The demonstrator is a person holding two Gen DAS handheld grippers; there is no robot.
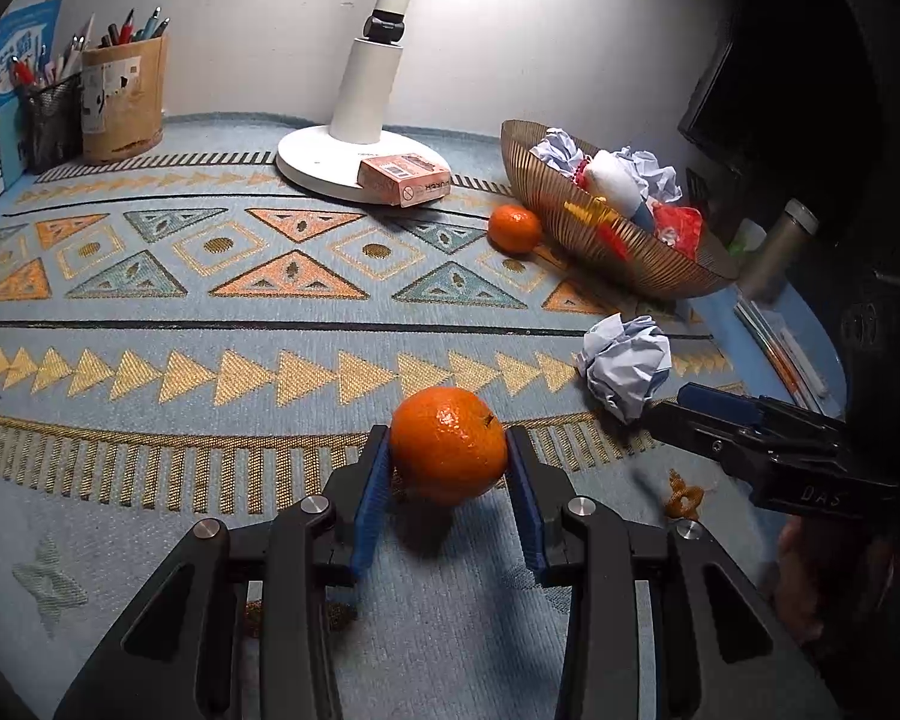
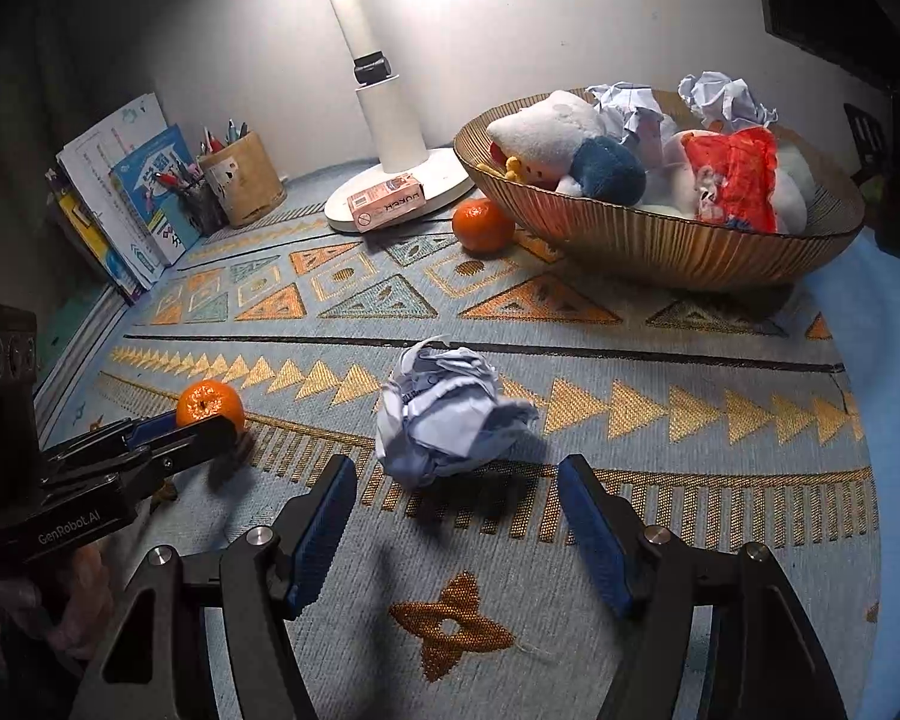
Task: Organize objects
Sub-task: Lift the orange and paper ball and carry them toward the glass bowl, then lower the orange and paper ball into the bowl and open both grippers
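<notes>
Between the blue pads of the left gripper (image 1: 448, 468) sits an orange (image 1: 448, 454), clenched from both sides and casting a shadow on the patterned mat (image 1: 210, 312) beneath it. Its black body reads "GenRobot.AI" in the right wrist view. The right gripper (image 2: 457, 507) stands released, its pads apart, with a crumpled paper ball (image 2: 444, 414) lying on the mat just ahead of the gap and untouched by either pad. "DAS" is embossed on that gripper's side as seen from the left wrist camera. A hand (image 2: 72, 594) shows dimly under the left gripper's body.

Farther out, a second orange (image 2: 483, 225) rests on the mat against the foot of a ribbed golden bowl (image 2: 660, 252). A white lamp (image 1: 366, 96) stands behind, and on its round base lies a small pink box (image 1: 405, 177) with a barcode and printed letters too distorted to read surely. Nothing lies between the paper ball and the bowl.

The bowl holds two more crumpled paper balls, a white plush toy (image 2: 546, 126) with a blue part, and a red wrapper (image 2: 732, 177). At the back left, a tan pen cup (image 1: 125, 97) and a dark mesh cup (image 1: 53, 120) hold pens and pencils, beside upright booklets (image 2: 132, 192) with blue covers whose print is unreadable.
</notes>
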